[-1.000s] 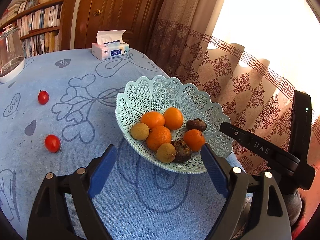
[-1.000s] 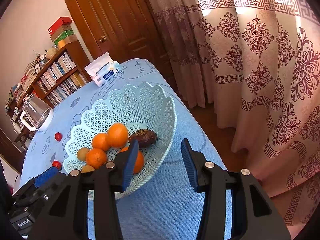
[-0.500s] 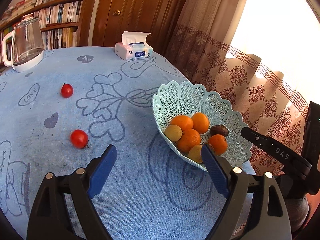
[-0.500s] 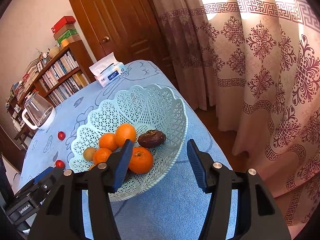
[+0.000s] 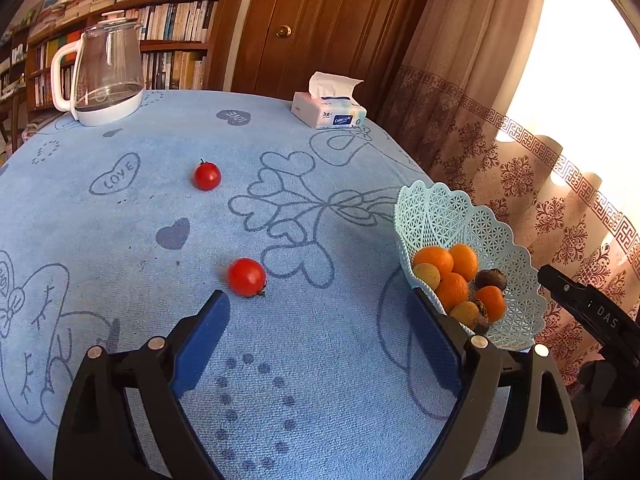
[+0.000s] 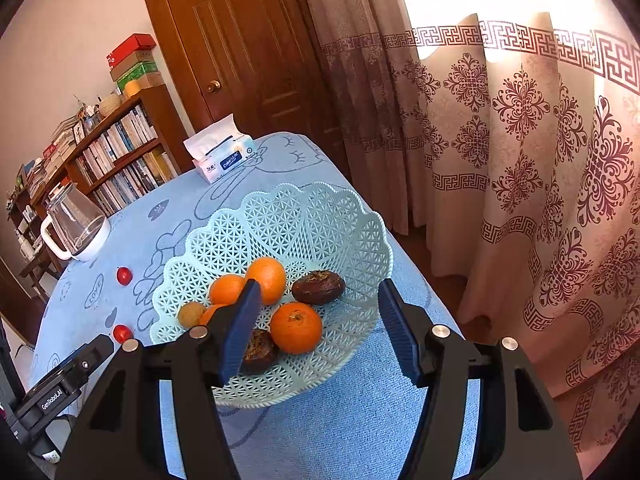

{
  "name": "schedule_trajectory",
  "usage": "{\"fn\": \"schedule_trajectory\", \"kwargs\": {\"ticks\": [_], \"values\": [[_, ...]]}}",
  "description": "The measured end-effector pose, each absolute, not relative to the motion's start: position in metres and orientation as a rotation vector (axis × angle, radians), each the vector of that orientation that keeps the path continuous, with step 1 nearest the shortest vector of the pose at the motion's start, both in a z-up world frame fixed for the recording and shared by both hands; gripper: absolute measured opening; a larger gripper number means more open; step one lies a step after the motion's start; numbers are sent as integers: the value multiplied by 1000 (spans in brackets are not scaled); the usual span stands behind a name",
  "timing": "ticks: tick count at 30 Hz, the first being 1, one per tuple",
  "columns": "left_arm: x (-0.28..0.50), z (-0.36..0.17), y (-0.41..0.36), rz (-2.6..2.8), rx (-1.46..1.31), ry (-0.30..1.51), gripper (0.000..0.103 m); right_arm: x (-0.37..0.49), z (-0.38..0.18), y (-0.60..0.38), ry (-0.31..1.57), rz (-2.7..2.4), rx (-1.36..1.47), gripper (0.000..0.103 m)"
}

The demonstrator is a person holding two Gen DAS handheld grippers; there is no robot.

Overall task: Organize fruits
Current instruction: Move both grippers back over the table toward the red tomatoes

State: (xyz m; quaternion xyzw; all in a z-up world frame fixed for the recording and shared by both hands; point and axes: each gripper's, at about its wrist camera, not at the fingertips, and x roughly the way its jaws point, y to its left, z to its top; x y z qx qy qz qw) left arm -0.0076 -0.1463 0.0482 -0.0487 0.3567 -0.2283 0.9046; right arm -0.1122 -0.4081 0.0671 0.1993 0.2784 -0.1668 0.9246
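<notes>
A pale green lattice basket [image 5: 452, 216] [image 6: 304, 216] stands near the table's right edge and holds several oranges [image 6: 296, 327], small yellow fruits [image 5: 426, 275] and dark brown fruits [image 6: 318, 286]. Two red tomatoes lie on the blue cloth: one near [image 5: 246, 277] [image 6: 122, 333], one farther [image 5: 207, 175] [image 6: 124, 275]. My left gripper [image 5: 320, 336] is open and empty, just short of the near tomato, which lies by its left fingertip. My right gripper [image 6: 320, 316] is open and empty above the basket's front part.
A glass kettle [image 5: 105, 76] on a white base stands at the table's far left. A tissue box [image 5: 328, 114] sits at the far edge. A bookshelf, a wooden door and patterned curtains [image 6: 520, 160] surround the table. The table edge drops off right of the basket.
My left gripper has swung left, away from the basket and toward the tomatoes. My right gripper has moved a little forward over the basket. Both stay open.
</notes>
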Motion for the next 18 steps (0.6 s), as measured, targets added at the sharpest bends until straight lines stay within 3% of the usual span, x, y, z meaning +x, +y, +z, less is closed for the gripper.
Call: {"fn": "schedule_trajectory", "kwargs": {"ticks": [18], "values": [[7,39,-100,-333,-125,728,93,-88,72,-331,601,-210,246,63]]}}
